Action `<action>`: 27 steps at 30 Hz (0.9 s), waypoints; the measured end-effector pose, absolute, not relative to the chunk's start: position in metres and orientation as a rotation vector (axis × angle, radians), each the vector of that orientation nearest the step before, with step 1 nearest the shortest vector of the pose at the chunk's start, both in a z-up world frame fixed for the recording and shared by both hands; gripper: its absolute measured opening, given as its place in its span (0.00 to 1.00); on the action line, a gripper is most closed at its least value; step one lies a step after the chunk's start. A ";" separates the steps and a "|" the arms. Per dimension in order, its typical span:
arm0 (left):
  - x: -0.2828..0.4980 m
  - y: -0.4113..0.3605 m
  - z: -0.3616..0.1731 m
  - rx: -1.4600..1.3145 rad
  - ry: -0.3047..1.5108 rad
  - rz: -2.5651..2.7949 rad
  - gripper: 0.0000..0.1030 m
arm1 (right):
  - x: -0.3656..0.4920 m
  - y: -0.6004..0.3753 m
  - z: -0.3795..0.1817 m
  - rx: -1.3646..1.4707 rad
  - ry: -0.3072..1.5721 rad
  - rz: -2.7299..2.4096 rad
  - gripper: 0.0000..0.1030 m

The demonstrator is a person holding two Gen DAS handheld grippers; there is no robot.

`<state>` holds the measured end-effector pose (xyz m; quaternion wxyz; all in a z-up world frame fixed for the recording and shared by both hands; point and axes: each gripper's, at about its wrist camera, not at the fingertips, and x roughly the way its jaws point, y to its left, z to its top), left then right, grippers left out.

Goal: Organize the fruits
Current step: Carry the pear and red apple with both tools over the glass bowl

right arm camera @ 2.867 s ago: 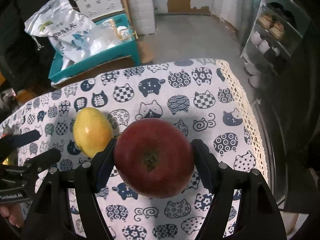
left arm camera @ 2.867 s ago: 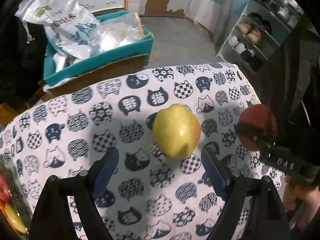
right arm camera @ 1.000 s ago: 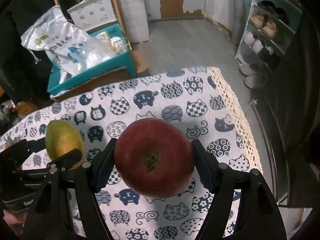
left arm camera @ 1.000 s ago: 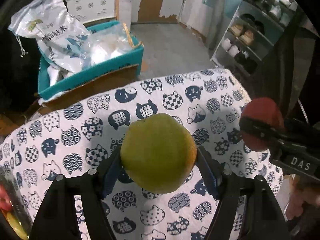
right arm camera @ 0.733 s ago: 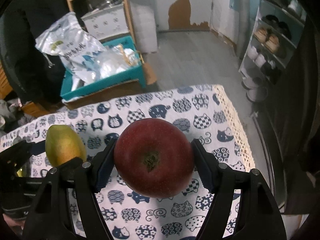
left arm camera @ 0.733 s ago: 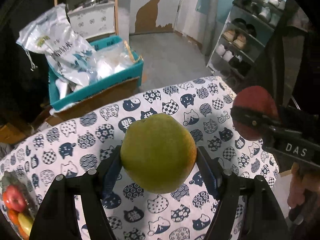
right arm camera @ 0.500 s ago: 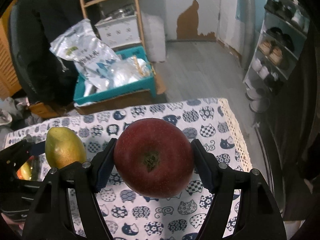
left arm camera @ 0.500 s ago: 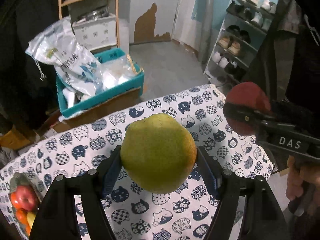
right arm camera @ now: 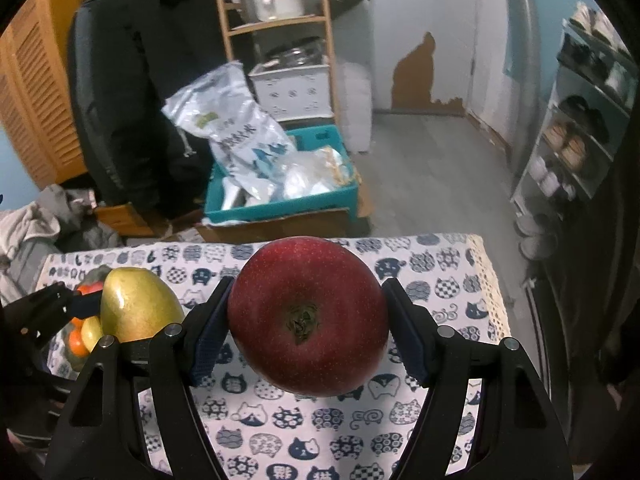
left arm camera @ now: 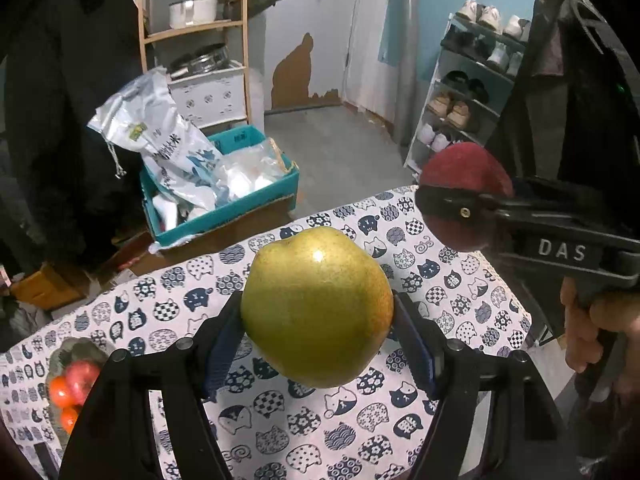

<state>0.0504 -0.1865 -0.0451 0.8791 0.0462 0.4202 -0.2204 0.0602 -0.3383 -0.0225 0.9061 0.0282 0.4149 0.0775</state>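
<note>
Over the cat-print worktop (left arm camera: pixel 460 292) we see the left hand-held gripper (left arm camera: pixel 318 330) clamping a green pear (left arm camera: pixel 316 308), the right hand-held gripper (right arm camera: pixel 308 330) clamping a red apple (right arm camera: pixel 308 316).

The right gripper (right arm camera: pixel 308 320) clamps a red apple (right arm camera: pixel 307 316) above the cat-print tablecloth (right arm camera: pixel 440 280).

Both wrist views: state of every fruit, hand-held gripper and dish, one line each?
Yellow-green pear: clamped, lifted off the cat-print tablecloth.
Dark red apple: clamped, held above the tablecloth.
Left hand-held gripper: shut on the pear.
Right hand-held gripper: shut on the apple.
Fruit dish: holds red and orange fruit.
</note>
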 end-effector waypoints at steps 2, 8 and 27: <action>0.046 -0.180 -0.041 0.099 0.867 -0.457 0.72 | 0.058 -0.331 -0.018 0.051 0.849 0.173 0.71; 0.037 -0.154 -0.033 0.081 0.861 -0.434 0.72 | 0.055 -0.307 -0.003 0.028 0.820 0.213 0.71; 0.020 -0.064 -0.021 0.029 0.838 -0.315 0.72 | 0.059 -0.217 0.020 -0.055 0.784 0.358 0.71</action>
